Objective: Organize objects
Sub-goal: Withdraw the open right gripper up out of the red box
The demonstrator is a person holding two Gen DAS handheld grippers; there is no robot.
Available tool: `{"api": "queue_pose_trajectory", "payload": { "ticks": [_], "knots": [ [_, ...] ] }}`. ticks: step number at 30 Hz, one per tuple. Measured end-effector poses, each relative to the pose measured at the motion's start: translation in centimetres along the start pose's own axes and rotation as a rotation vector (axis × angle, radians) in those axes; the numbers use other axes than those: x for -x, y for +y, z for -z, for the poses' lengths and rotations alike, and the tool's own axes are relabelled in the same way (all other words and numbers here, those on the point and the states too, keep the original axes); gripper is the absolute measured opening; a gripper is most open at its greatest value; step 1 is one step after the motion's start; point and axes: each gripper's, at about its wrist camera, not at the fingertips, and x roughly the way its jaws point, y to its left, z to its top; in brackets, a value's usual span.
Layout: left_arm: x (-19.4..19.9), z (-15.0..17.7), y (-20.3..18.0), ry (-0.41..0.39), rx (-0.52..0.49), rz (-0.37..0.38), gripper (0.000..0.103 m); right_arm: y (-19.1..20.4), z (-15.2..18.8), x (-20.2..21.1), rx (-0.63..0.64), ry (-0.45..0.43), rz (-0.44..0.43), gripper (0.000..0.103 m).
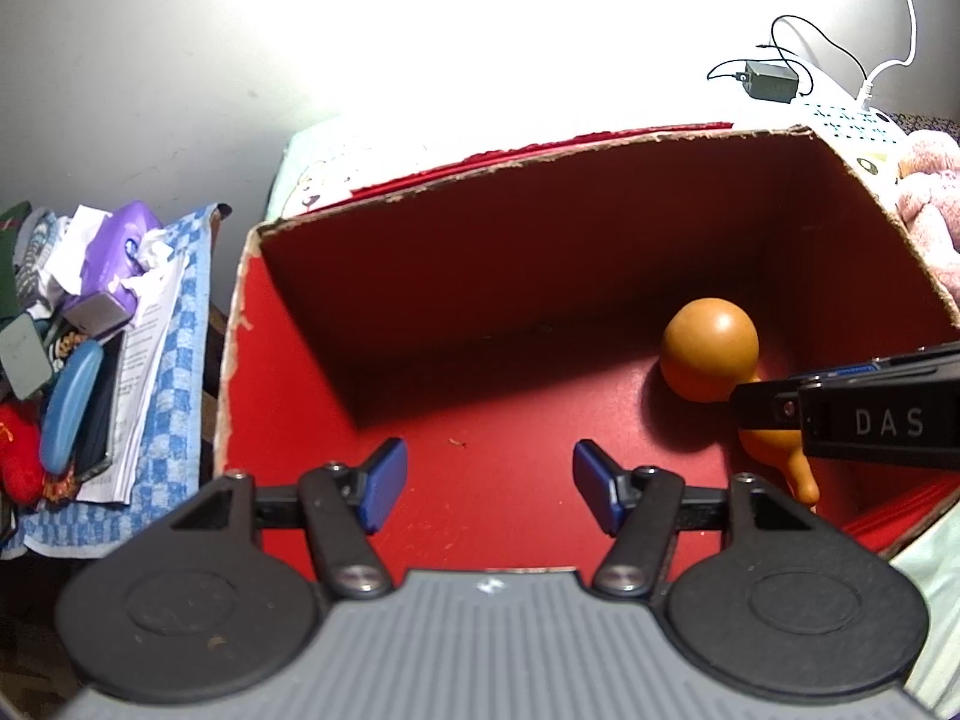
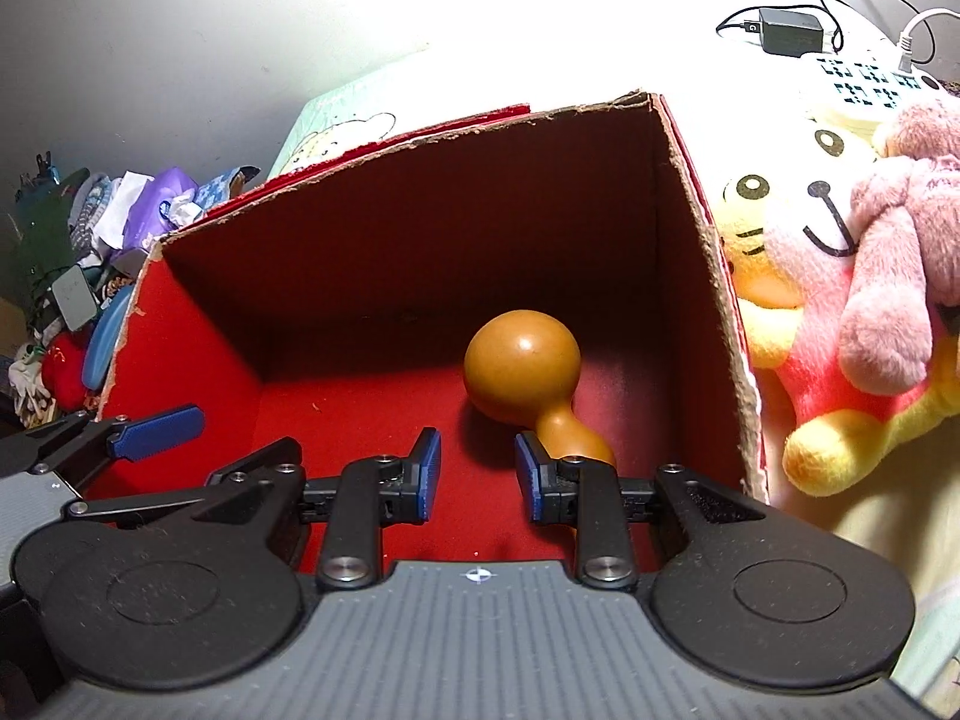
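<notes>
An orange-brown gourd (image 2: 522, 369) lies on the floor of an open red cardboard box (image 2: 192, 336), towards its right wall, with its narrow neck pointing to the near side. My right gripper (image 2: 478, 474) hovers inside the box just in front of the gourd. Its jaws stand apart with only red floor between them, and the gourd's neck sits just behind the right pad. My left gripper (image 1: 489, 483) is open over the left middle of the box (image 1: 240, 372), holding nothing. The gourd (image 1: 708, 354) lies to its right, partly hidden by the right gripper's black housing (image 1: 870, 420).
Plush toys (image 2: 840, 276) lie against the box's right outer wall. A charger with cables (image 2: 786, 30) sits behind them. On the left, a blue checked cloth (image 1: 174, 396) carries a pile of papers, pouches and small items. A pale wall is behind.
</notes>
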Motion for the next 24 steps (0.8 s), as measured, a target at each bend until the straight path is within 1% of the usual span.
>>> {"api": "queue_pose_trajectory", "payload": {
  "ticks": [7, 8, 24],
  "knots": [
    [1.6, 0.5, -0.3, -0.018, 0.003, -0.030, 0.067, -0.3, 1.2, 1.6, -0.002, -0.037, -0.037, 0.029],
    [1.8, 0.6, -0.3, -0.020, 0.005, -0.036, 0.067, -0.3, 1.3, 1.8, 0.042, -0.019, -0.069, 0.029],
    [5.5, 1.9, -1.9, -0.049, 0.041, -0.106, 0.067, -1.9, 2.6, 5.1, 0.063, -0.073, -0.177, 0.030]
  ]
}}
